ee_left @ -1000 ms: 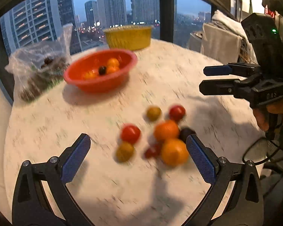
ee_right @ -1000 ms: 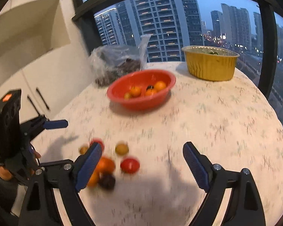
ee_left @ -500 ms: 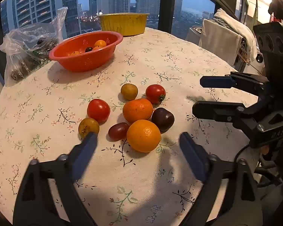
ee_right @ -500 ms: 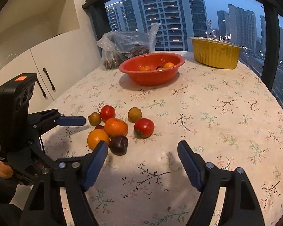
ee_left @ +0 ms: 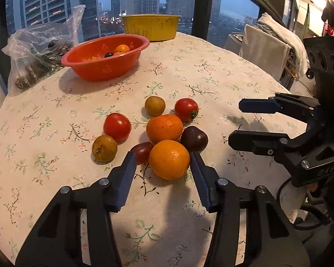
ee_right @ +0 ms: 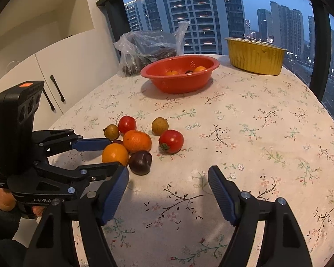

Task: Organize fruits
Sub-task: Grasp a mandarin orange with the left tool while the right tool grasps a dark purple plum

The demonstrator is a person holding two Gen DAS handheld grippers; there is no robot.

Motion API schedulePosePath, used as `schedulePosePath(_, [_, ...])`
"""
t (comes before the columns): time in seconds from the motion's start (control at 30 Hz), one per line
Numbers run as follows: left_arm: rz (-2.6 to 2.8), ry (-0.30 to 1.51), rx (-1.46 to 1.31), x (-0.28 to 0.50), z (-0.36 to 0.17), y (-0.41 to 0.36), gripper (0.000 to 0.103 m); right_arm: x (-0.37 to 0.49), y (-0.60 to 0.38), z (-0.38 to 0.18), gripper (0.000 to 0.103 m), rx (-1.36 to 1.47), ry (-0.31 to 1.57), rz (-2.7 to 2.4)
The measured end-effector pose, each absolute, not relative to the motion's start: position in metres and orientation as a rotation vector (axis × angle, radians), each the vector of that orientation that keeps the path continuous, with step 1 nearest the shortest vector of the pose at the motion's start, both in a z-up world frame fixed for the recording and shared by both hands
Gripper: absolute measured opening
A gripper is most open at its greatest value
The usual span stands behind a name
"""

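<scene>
Several loose fruits lie mid-table on the flowered cloth. The near orange (ee_left: 169,159) sits between the closing jaws of my left gripper (ee_left: 162,155), with a gap still showing on its left side. Behind it lie a second orange (ee_left: 164,128), a dark plum (ee_left: 194,139), two red tomatoes (ee_left: 117,126) and small brownish fruits (ee_left: 104,148). My right gripper (ee_right: 168,173) stands open over bare cloth, with the plum (ee_right: 140,162) just beyond its left finger. A red bowl (ee_left: 104,71) farther back holds a few fruits.
A yellow foil container (ee_right: 253,60) stands at the far edge by the window. A clear plastic bag (ee_left: 37,51) lies left of the bowl. White cabinets (ee_right: 55,77) stand left of the table. A cloth (ee_left: 269,49) hangs on a rack to the right.
Both grippers came down closer to the fruit pile. The left jaws narrowed from wide open to either side of the near orange. The right jaws narrowed a little.
</scene>
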State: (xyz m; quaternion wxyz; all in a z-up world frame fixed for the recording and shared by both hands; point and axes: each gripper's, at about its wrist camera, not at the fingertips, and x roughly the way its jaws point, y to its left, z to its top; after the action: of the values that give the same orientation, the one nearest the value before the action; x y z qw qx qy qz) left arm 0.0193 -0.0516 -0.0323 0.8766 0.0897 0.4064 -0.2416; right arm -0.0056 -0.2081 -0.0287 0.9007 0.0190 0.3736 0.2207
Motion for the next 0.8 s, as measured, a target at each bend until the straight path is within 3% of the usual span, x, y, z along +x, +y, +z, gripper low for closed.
schedulePosePath(0.47, [-0.497, 0.854, 0.204, 0.011, -0.036, -0.052, 0.048, -0.005, -0.201, -0.032, 0.077, 0.014, 0.788, 0.465])
schedulePosePath(0.53, [-0.516, 0.875, 0.212, 0.012, -0.039, -0.056, 0.037, -0.005, -0.201, -0.033, 0.077, 0.011, 0.793, 0.464])
schedulePosePath(0.8, [-0.526, 0.896, 0.199, 0.023, -0.042, -0.060, 0.035, -0.005, -0.199, -0.034, 0.077, 0.003, 0.802, 0.473])
